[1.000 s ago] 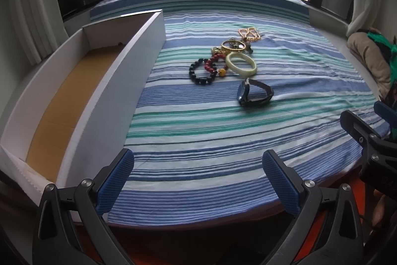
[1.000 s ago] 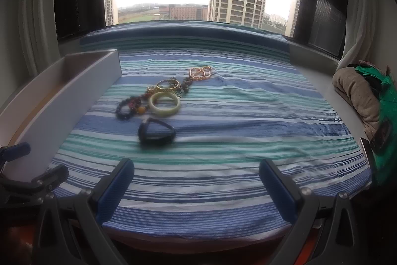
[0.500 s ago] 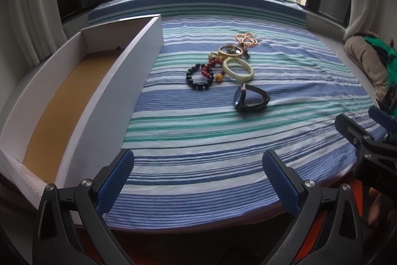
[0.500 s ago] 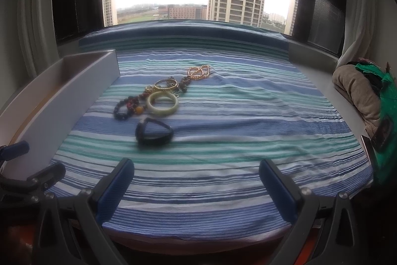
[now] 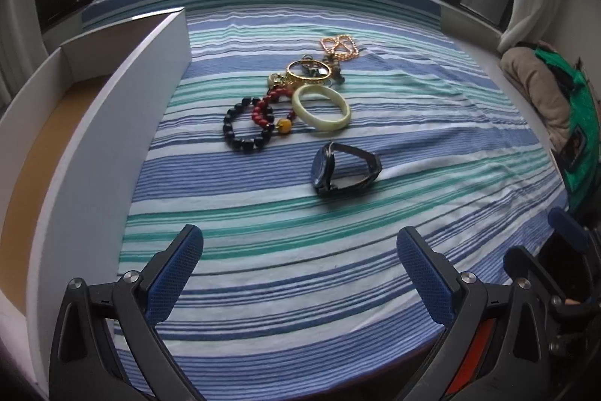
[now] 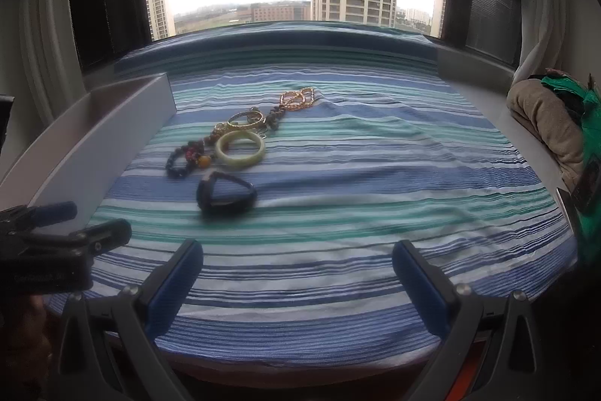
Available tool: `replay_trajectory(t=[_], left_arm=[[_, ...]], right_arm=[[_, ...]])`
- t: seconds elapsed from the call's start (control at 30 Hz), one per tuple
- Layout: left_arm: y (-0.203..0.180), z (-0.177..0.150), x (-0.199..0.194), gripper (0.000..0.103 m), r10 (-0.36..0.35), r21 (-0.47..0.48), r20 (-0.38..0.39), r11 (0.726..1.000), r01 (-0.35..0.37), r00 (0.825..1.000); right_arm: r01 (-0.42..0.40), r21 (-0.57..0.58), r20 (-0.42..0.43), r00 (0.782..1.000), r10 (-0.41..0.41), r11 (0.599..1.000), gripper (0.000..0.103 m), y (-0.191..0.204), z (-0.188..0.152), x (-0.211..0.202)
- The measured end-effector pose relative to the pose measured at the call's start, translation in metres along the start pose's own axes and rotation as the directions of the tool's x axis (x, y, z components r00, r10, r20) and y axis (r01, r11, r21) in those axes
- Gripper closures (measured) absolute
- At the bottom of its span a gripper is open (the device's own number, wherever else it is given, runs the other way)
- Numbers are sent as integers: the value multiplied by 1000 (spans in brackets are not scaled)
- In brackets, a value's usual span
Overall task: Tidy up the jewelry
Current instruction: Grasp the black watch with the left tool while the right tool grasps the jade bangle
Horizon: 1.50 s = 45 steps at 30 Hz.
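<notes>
In the left wrist view the left gripper [image 5: 299,250] hangs over the near edge of a striped cloth [image 5: 413,153], its blue fingers [image 5: 176,273] spread wide with nothing between them. A dark watch [image 5: 343,170] stands on its side ahead of the fingers, apart from the rest. Just beyond it lie a pale bangle [image 5: 321,106], a dark bead bracelet [image 5: 246,128] touching a red bead bracelet [image 5: 268,108], a gold bangle [image 5: 308,72] and a gold chain [image 5: 340,47]. A white box [image 5: 112,123] with a brown floor runs along the cloth's left side, with none of the jewelry in it. The right gripper [image 5: 541,250] shows at the right edge. In the right wrist view the right gripper [image 6: 296,267] is likewise spread and empty above the cloth [image 6: 375,156]. The watch [image 6: 225,197] lies ahead and to the left, the bangle [image 6: 240,149], beads and chain [image 6: 297,99] behind it, the box [image 6: 105,138] on the left. The left gripper [image 6: 88,224] shows at the left; faint embossed lettering on its body is too blurred to read.
</notes>
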<state>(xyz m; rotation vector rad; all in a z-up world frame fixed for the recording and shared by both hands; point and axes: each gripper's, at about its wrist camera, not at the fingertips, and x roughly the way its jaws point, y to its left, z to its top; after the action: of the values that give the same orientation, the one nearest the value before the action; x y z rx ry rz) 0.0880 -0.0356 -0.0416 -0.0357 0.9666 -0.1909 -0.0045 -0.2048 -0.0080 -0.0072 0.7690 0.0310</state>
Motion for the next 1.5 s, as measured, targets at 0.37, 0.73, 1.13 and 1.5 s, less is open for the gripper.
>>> replay_trajectory(t=[0.37,0.73,1.13,1.5], left_arm=[[-12,36,105,31,19,17,-140,1000,-16,990],[12,6,71,90,-7,-19,-124,1000,5,992],[71,-31,12,90,29,-143,-95,989,-42,995],[79,-41,-20,90,2,-152,-70,988,-12,998]], right_arm=[[-125,108,42,992,121,986,1,-40,-7,1],[-151,27,-7,988,151,988,1,-46,13,32],[-405,-175,-272,896,351,897,55,55,96,166],[-410,-273,-373,879,298,870,92,111,99,243]])
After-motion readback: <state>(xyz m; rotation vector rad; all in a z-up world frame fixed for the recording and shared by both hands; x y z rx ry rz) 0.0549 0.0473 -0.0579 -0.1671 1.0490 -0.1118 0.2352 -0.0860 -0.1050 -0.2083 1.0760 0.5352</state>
